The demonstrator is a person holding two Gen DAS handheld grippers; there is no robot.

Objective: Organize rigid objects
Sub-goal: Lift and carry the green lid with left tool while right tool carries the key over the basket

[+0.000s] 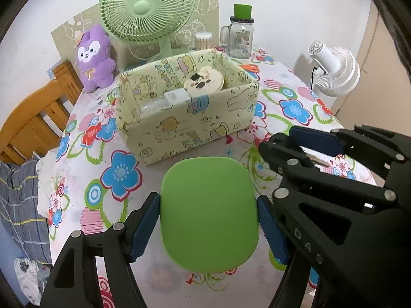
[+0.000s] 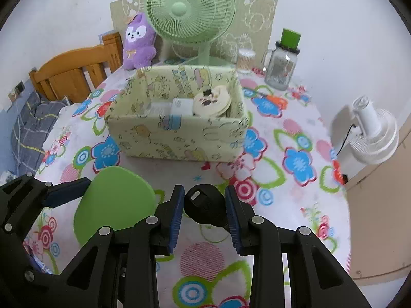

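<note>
My left gripper (image 1: 208,227) is shut on a flat green rounded case (image 1: 208,213), held above the flowered tablecloth; it also shows in the right wrist view (image 2: 115,202). My right gripper (image 2: 205,214) is shut on a small black object (image 2: 205,206) with a white slot on top. In the left wrist view the right gripper (image 1: 287,141) sits to the right of the case. A cartoon-print storage box (image 1: 190,125) stands just beyond both grippers, holding a round cream case (image 2: 212,101) and white items.
A green desk fan (image 1: 147,7), a purple plush toy (image 1: 93,59), a glass jar with a green lid (image 1: 239,38) and a cotton-swab tub (image 1: 203,40) stand at the back. A white fan (image 2: 372,133) is right; a wooden chair (image 2: 74,71) left.
</note>
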